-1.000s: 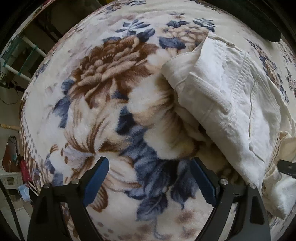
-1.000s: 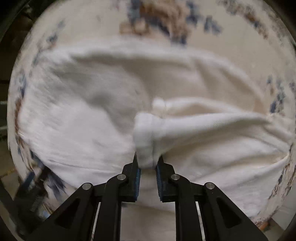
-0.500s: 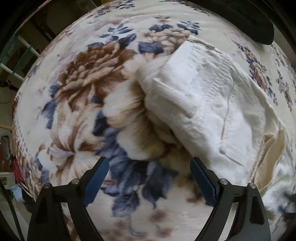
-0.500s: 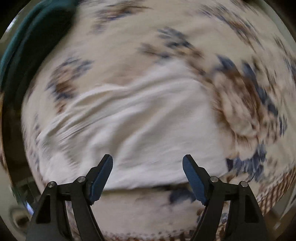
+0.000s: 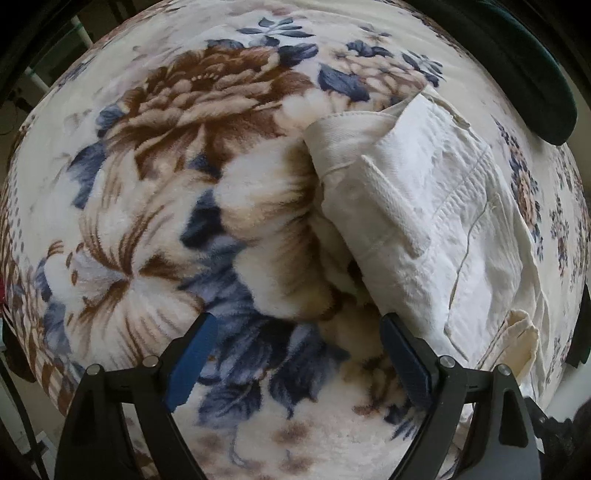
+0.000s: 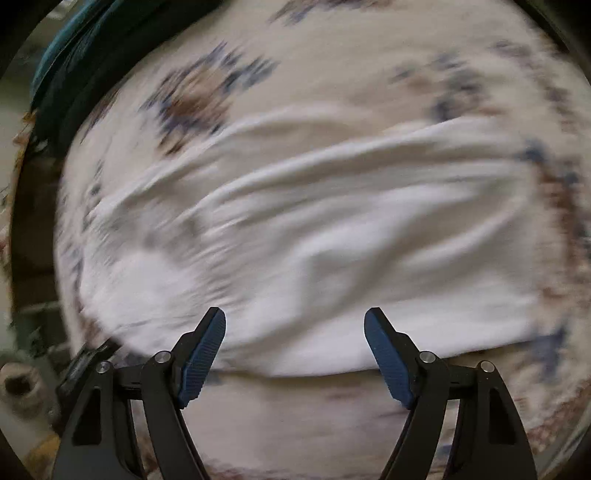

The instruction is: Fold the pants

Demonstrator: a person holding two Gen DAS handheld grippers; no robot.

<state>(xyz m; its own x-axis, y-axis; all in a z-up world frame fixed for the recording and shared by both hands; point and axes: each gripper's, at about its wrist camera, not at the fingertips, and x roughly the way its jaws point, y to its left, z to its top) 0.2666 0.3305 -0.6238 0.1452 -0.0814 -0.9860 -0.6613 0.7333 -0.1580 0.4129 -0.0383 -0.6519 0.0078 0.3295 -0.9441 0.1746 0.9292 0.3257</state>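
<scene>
Cream pants (image 5: 436, 221) lie right of frame on floral blanket (image 5: 166, 192); left tongs (image 5: 295, 354) wide open, empty, over bare blanket. Right tongs (image 6: 295, 354) wide open, empty, pants (image 6: 295, 236) just ahead.

A plush floral blanket (image 5: 192, 192), cream with brown and blue blooms, filled most of both views. A dark teal cushion (image 5: 532, 77) sat at the upper right of the left view. White rails (image 5: 79, 35) showed upper left. The right view was blurred.
</scene>
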